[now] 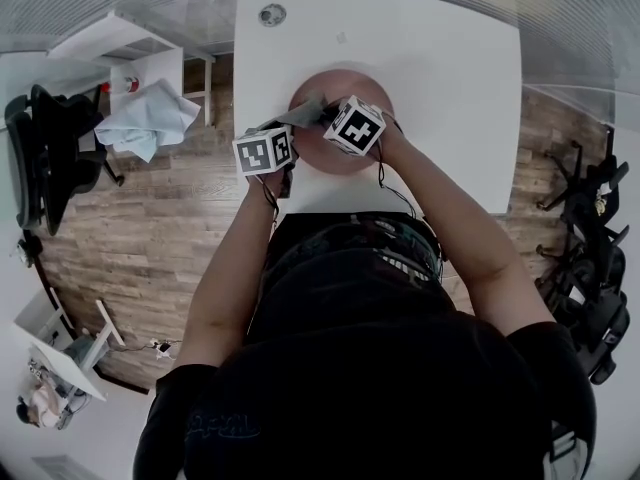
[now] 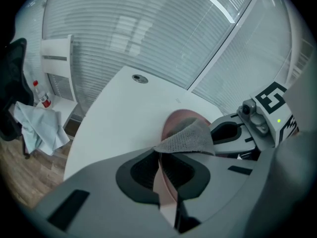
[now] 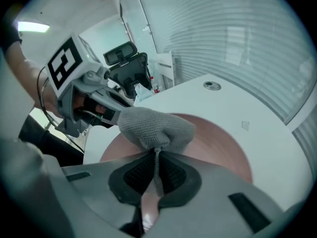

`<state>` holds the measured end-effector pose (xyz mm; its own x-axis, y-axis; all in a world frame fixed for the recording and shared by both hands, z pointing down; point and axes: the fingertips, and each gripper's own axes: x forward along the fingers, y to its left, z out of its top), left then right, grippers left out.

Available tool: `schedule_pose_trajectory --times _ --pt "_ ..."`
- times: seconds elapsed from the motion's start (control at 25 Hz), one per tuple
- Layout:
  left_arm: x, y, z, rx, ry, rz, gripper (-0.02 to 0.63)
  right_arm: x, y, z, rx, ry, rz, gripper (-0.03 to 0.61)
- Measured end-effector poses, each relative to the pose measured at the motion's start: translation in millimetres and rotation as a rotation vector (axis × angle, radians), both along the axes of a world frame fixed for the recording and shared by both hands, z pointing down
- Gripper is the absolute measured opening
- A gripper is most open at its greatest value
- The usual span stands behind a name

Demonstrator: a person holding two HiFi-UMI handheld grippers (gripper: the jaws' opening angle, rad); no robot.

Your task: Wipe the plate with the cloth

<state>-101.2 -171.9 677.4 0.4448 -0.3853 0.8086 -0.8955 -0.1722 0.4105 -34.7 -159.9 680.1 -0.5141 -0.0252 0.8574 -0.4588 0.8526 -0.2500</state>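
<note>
Plate, stiff, slick and breakable, sits clamped by its rim in the left gripper fingers; soft, limp cloth bunches in the right gripper pinch.

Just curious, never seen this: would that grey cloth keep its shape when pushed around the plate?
Probably floppy: the grey cloth bunches into soft folds where the right hand-held gripper pinches it. Its knitted weave likely grips the pink plate rather than sliding. It looks thin, so probably light.
</note>
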Motion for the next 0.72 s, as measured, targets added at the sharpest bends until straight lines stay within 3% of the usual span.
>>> schedule_pose_trajectory --times 0.32,0.72 --pt "4.3 5.8 -21.9 0.062 0.007 0.036 0.028 15.4 -5.5 -43.2 0.046 -0.098 0.133 0.029" --pt "-5.8 17.5 -74.4 0.221 -0.003 0.066 0.029 21.1 15.1 -100.0 0.11 -0.253 0.165 0.029"
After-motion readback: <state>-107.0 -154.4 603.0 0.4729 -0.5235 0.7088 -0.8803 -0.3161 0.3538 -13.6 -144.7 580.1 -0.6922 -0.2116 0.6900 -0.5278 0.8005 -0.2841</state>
